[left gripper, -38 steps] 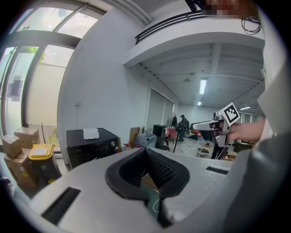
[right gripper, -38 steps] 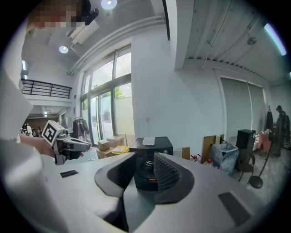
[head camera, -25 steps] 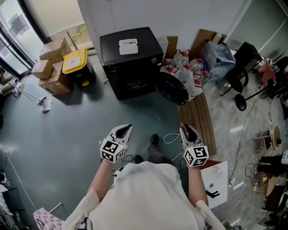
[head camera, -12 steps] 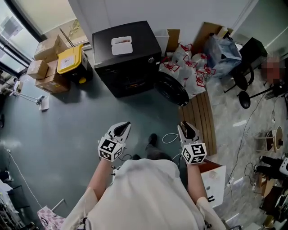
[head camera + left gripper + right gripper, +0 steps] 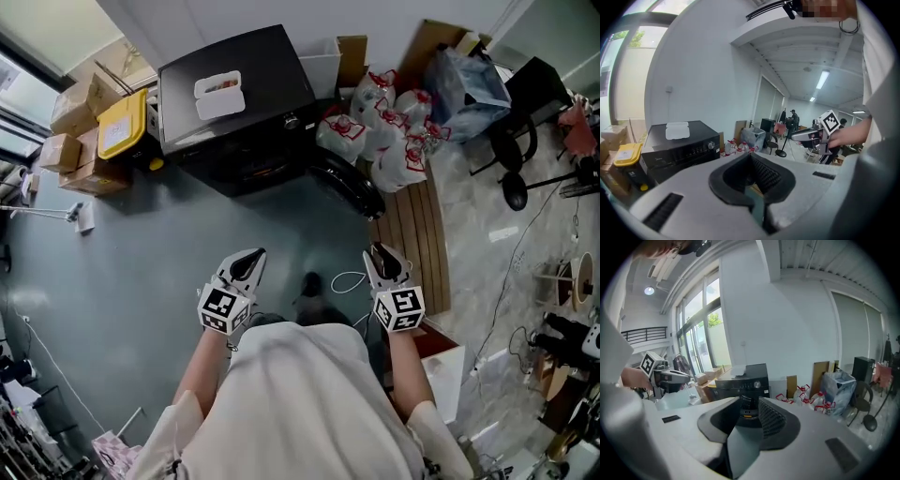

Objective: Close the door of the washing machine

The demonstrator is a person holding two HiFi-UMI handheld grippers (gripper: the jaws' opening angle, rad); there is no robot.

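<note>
The black washing machine [image 5: 234,103] stands against the far wall, with a white lidded box [image 5: 219,94] on its top. Its round door [image 5: 347,183] hangs open, swung out to the machine's right. My left gripper [image 5: 246,262] and right gripper [image 5: 380,258] hover side by side over the grey floor, well short of the machine, both pointing toward it. Each is open with nothing between its fingers. The left gripper view shows the machine [image 5: 679,145] beyond the left gripper [image 5: 751,161]. In the right gripper view the machine's front [image 5: 747,380] sits straight past the right gripper [image 5: 749,404].
Cardboard boxes [image 5: 80,122] and a yellow-lidded bin [image 5: 124,127] stand left of the machine. Red-capped water jugs [image 5: 380,131] crowd its right side behind the door. A slatted wooden board [image 5: 412,234] and a white cable loop [image 5: 349,281] lie near my right gripper. An office chair [image 5: 525,122] stands far right.
The person has walked toward the machine, which now looks nearer and sits further left in the head view. Both grippers travelled along, side by side, jaws unchanged.
</note>
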